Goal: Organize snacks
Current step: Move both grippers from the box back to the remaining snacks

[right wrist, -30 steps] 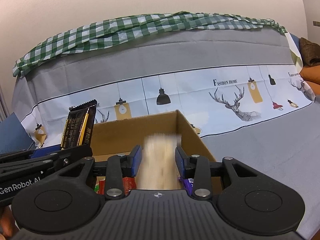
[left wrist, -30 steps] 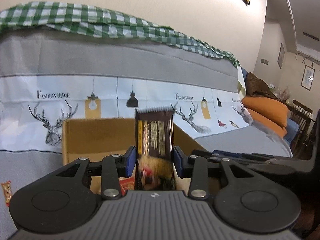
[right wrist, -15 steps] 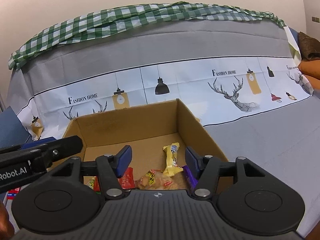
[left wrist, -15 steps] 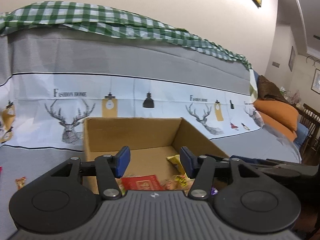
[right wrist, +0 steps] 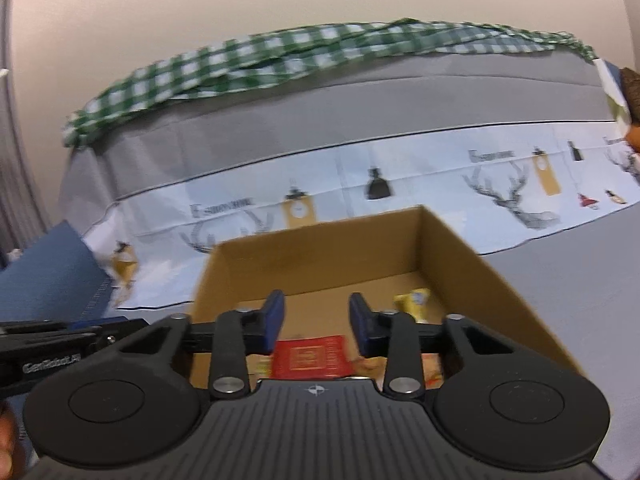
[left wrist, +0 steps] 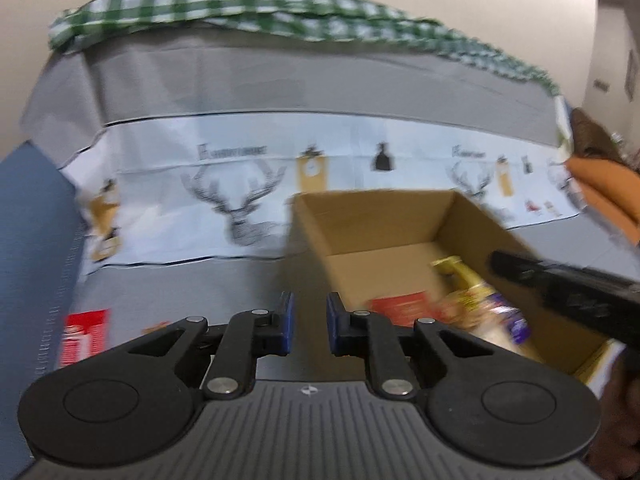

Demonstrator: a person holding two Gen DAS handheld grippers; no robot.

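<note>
Both hand-held grippers hang empty beside the cardboard box (right wrist: pixel 452 256), their loads now lying inside it. A second ago the left gripper (left wrist: pixel 308 322) carried a dark snack bar upright over the box and the right gripper (right wrist: pixel 316 322) a pale, blurred packet; both jaws parted over the box and have just been closing again, with nothing between them. The left jaws stand narrow, a slim gap between the blue pads, and the view has swung off the box's left side, over bare grey cloth. The right jaws stand somewhat wider, aimed into the box.

On the box floor lie a red packet (right wrist: pixel 310 358), a yellow wrapped sweet (right wrist: pixel 414 304) toward the far right corner, and a pale packet with purple print (left wrist: pixel 494 320); the blur hides the rest. One red packet (left wrist: pixel 84 336) lies on the cloth well left of the box, so the sorting looks unfinished, and the left gripper appears headed that way.

The box sits on a sofa under a grey cover (left wrist: pixel 200 280) printed with deer and lamps, a green checked cloth (right wrist: pixel 280 52) along the backrest behind the box, an orange cushion (left wrist: pixel 600 184) far right of the box, and a plain cream wall (right wrist: pixel 280 0) beyond.
</note>
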